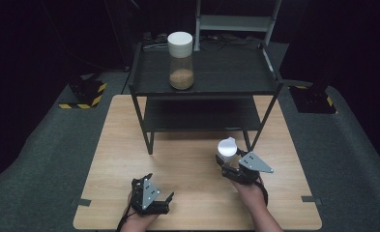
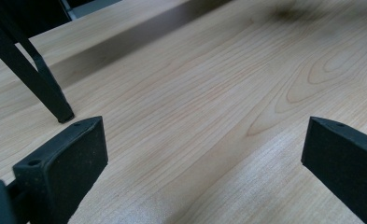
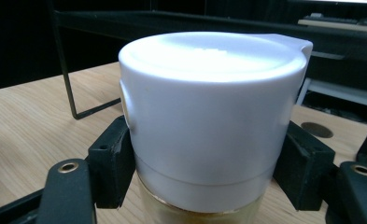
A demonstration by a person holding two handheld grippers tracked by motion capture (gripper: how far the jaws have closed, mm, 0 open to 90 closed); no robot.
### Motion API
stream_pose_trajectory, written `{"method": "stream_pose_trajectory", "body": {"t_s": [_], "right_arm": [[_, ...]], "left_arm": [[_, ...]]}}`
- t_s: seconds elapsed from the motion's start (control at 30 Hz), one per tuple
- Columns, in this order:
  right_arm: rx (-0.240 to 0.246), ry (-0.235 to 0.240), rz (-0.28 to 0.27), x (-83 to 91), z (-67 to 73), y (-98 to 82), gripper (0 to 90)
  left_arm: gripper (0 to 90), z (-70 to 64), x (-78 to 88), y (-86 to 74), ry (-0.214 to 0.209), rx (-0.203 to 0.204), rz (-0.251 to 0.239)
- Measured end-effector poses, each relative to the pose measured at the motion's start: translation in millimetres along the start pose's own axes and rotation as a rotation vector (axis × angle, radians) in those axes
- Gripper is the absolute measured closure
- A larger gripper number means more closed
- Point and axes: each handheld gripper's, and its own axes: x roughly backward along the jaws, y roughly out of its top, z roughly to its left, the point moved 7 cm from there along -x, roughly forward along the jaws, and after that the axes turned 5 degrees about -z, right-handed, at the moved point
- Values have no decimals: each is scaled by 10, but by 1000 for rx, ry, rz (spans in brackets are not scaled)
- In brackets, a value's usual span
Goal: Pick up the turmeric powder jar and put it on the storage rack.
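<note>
Item 1: small jar [image 1: 227, 151], white cap, clear body w/ pale contents. Location: right-centre of table, just near of the shelf unit's front right leg. In right gripper view the white cap [image 3: 209, 116] is wide and close up, w/ a small lip at its far right edge; yellowish glass body visible below it.

Item 2: right gripper [image 1: 230, 166]. Jaws clamped on the small jar, one black pad each side just under the cap. Grey three-cornered plate on top. Person's right hand [image 1: 249, 189] behind it, forearm entering from the near edge.

Item 3: left gripper [image 1: 164, 199]. Near-left part of table, resting low. Jaws spread wide, nothing between them; left gripper view shows bare wood grain between the two black pads. Well apart from the small jar.

Item 4: table [image 1: 120, 159], light wood, rectangular, on grey floor.

Item 5: shelf unit [image 1: 207, 87], black, two tiers, standing on far half of table. One leg [image 2: 45, 88] seen at upper left in left gripper view.

Item 6: large jar [image 1: 181, 60], white cap, clear body approx. one-third full of brown granular stuff. Upright on top tier, left of centre.
</note>
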Motion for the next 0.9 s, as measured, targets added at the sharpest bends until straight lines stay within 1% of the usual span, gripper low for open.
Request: {"method": "stream_pose_trajectory", "body": {"t_s": [0.03, 0.27, 0.47, 0.53, 0.63, 0.9], "right_arm": [[0, 0, 0, 0, 0, 0, 298], [8, -5, -15, 152, 10, 82, 298], [5, -14, -29, 282, -3, 162, 298], [7, -16, -30, 302, -5, 178, 298], [12, -22, -41, 376, -23, 244, 298], [18, -34, -54, 486, -70, 348, 298]], "left_arm": [[7, 1, 1, -1, 0, 0, -1], [7, 12, 3, -2, -5, 5, -2], [7, 8, 4, -2, -4, 3, -2], [7, 7, 4, -2, -3, 2, -2], [7, 8, 3, -1, -3, 2, -1], [7, 12, 2, 0, -5, 4, 0]]}}
